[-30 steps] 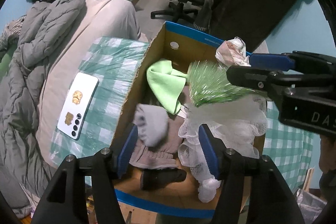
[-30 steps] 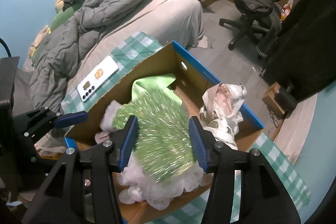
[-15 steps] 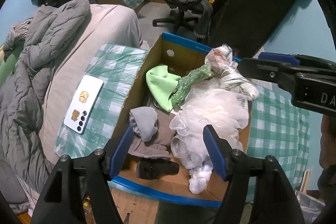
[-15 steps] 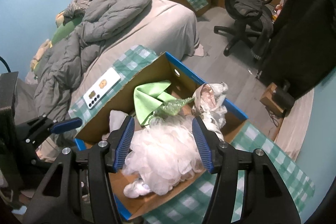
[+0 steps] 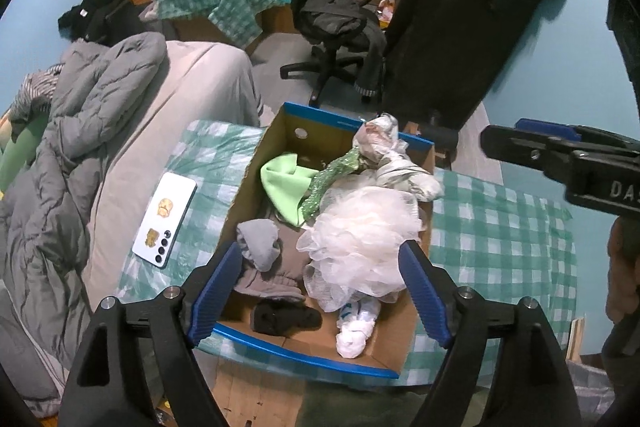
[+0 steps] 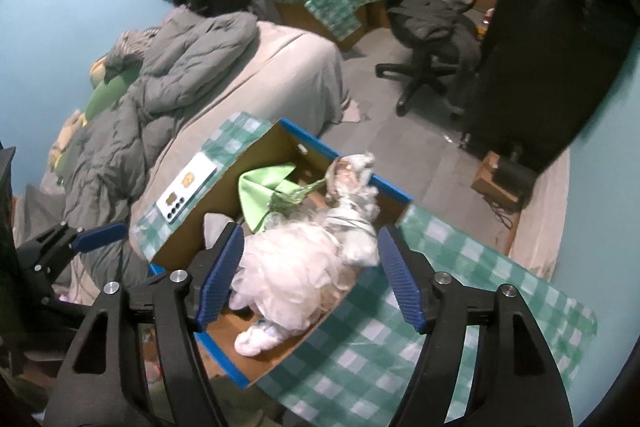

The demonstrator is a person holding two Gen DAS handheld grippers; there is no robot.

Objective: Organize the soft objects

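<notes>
— While both grippers hung over the cardboard box [image 5: 276, 143], what were the fingers doing?

— On my left gripper [image 5: 316, 293] they were spreading, and nothing was pinched; the white mesh pouf [image 5: 362, 235] and the grey cloth [image 5: 258, 243] only showed in the gap, down in the box. My right gripper [image 6: 310, 273] was spreading too, equally empty, with the pouf [image 6: 296, 267] lying below it.

— And the soft things?

— All in the box, which sat on a green checked cloth [image 5: 496, 227]. I saw a light green cloth [image 5: 286, 183] toward the far left inside, a glittery green strip [image 5: 332, 179] leaning across it, a crumpled plastic bundle [image 5: 384, 147] at the far right corner, and a dark item [image 5: 284, 315] beside a white rolled piece [image 5: 354, 331] at the near end.

— Anything outside?

— A white phone [image 5: 164, 221] lay face down on the checked cloth, just left of the box. Farther left was the bed with a grey quilt [image 5: 72, 131]; an office chair [image 5: 332, 27] stood well beyond.
</notes>
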